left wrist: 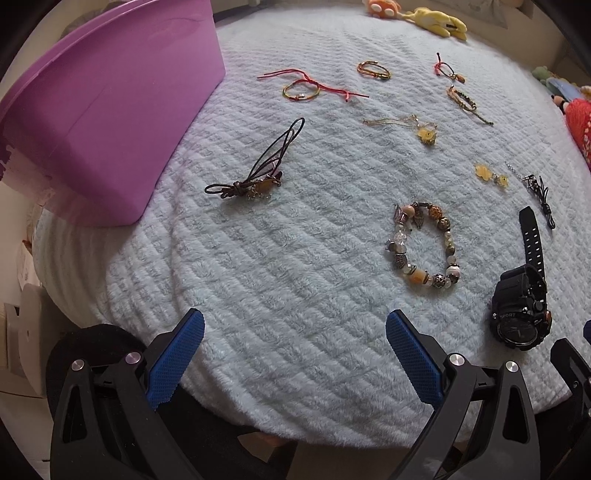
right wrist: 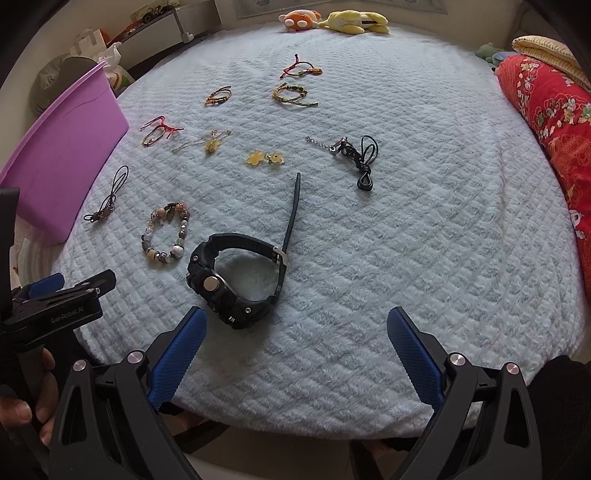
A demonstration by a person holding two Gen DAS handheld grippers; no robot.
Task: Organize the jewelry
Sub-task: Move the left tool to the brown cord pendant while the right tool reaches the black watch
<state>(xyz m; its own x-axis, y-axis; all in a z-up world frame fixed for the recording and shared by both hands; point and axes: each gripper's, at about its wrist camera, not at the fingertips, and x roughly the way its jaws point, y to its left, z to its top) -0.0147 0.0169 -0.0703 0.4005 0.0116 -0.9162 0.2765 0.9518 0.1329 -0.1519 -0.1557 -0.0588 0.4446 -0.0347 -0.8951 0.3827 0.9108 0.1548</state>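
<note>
The black watch (right wrist: 236,280) lies on its side on the pale quilted blanket (right wrist: 406,240), near the front edge; its chunky rubbery case carries the word "SPORT" in the left wrist view, and its perforated strap (left wrist: 532,236) stretches away from the case. The left gripper (left wrist: 295,332) hovers above the blanket's front edge with its blue, cross-hatched pads (left wrist: 177,354) wide apart, holding nothing; in the right wrist view its black body reads "GenRobot.AI". The right gripper (right wrist: 295,332) also has its jaws spread, empty, with the watch just beyond its left pad.

Beside the watch lies a beaded bracelet (left wrist: 424,247), a ring of round stone, glass and metal beads in tan, cream and bronze. Further left is a dark leather cord (left wrist: 258,166) with a knotted end and a small charm. A purple plastic bin (left wrist: 110,122), smooth and glossy, sits on the blanket's left side. Toward the back are a red string bracelet (left wrist: 306,86), a gold woven bracelet (left wrist: 373,70), a braided bracelet (left wrist: 465,99), a thin chain with a yellow flower pendant (left wrist: 424,133), two yellow flower charms (right wrist: 264,158), and a black cord with a silver chain (right wrist: 354,155). Plush toys (right wrist: 332,20) rest at the far edge.
</note>
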